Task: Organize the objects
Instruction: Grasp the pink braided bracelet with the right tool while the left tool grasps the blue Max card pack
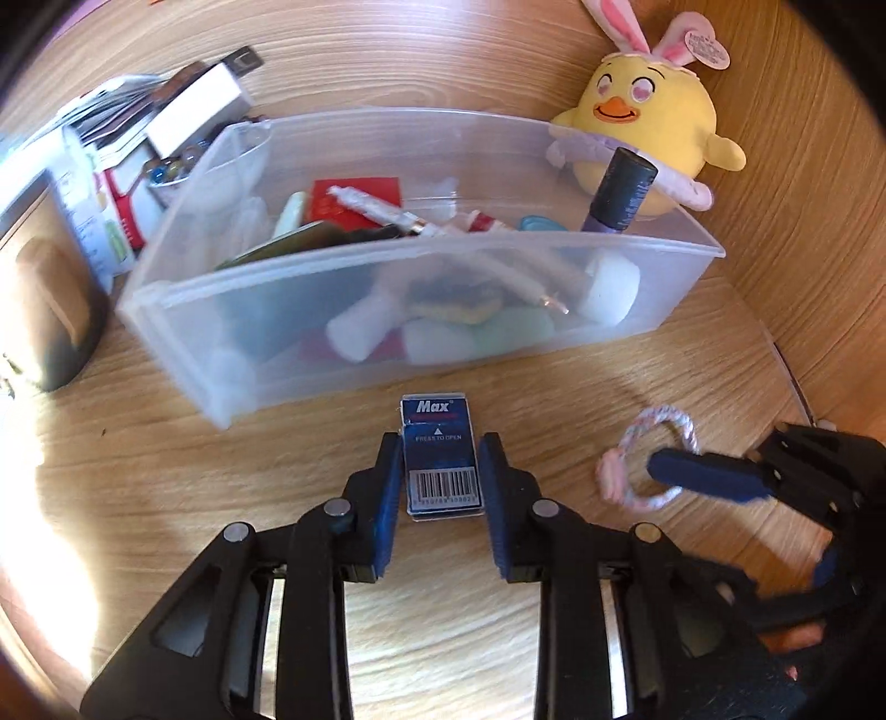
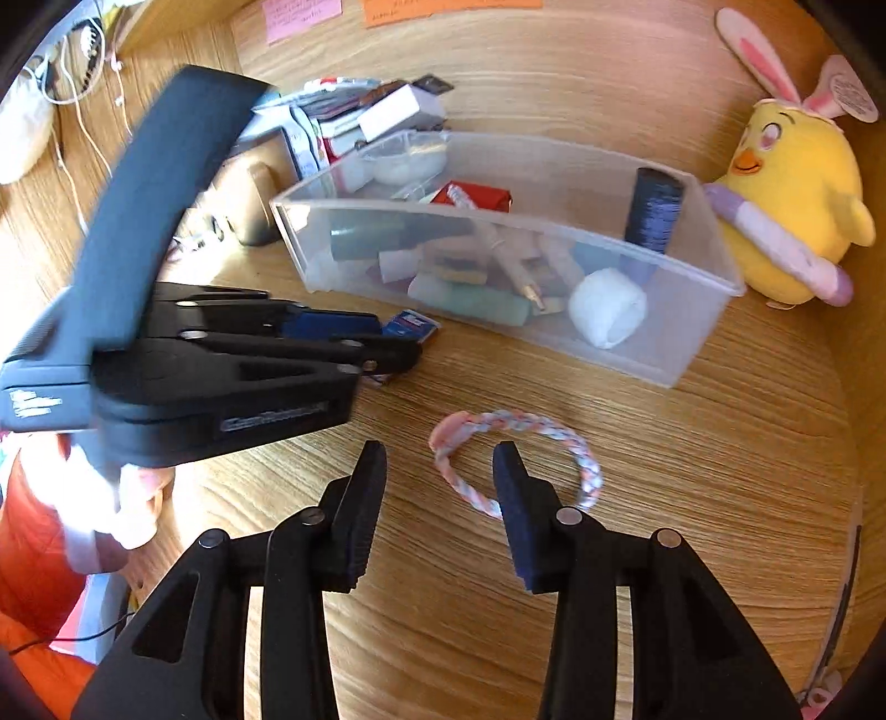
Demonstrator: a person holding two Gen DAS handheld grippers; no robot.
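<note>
Staple box (image 1: 441,457) lies lengthwise between left tool (image 1: 441,451) pads.

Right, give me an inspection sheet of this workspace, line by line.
Surface: wooden desk, sunlit at the left.
Job's things: blue Max box flat on the desk before the clear bin; braided ring flat on the desk to its right.
Clutter: bin holds a dark-capped tube, white roll and mixed small items; box stack behind it.
Grippers: left tool straddles the Max box, not visibly gripping; right tool open, one finger inside the ring.
Cables: white cords at far left.
Surroundings: yellow chick plush, sticky notes on the back panel.
</note>
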